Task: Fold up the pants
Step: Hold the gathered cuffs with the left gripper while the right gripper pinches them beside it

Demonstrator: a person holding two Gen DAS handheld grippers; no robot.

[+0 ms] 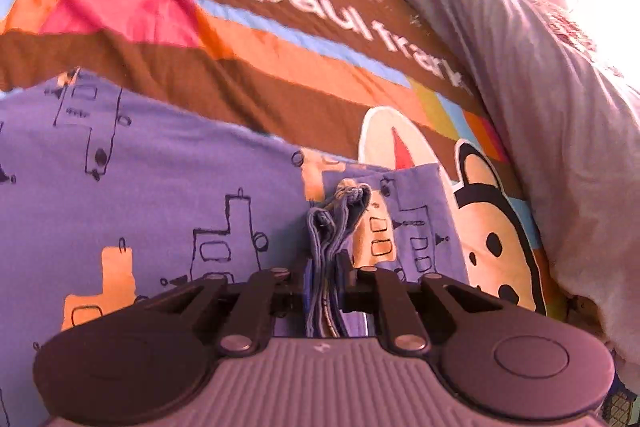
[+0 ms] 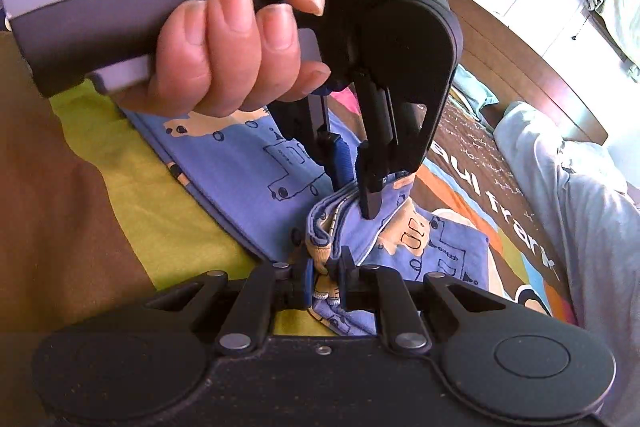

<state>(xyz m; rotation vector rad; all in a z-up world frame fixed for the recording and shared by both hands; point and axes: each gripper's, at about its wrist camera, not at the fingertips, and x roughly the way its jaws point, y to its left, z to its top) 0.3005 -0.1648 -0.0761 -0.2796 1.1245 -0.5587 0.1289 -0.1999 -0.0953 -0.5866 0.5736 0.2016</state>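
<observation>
Left wrist view: close, angled down along own fingers onto blue cartoon-print cotton pants on brown striped printed bedspread. Right wrist view: close, shallower tilt, faces left black two-finger gripper. Shared: same bunched pants edge, bedspread.

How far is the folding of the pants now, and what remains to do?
Done: the pants lie on the bedspread with several layers bunched at one edge. In hand: the left gripper and the right gripper are both shut on that bunched edge, close together. Left: lay the fold flat and release.
</observation>
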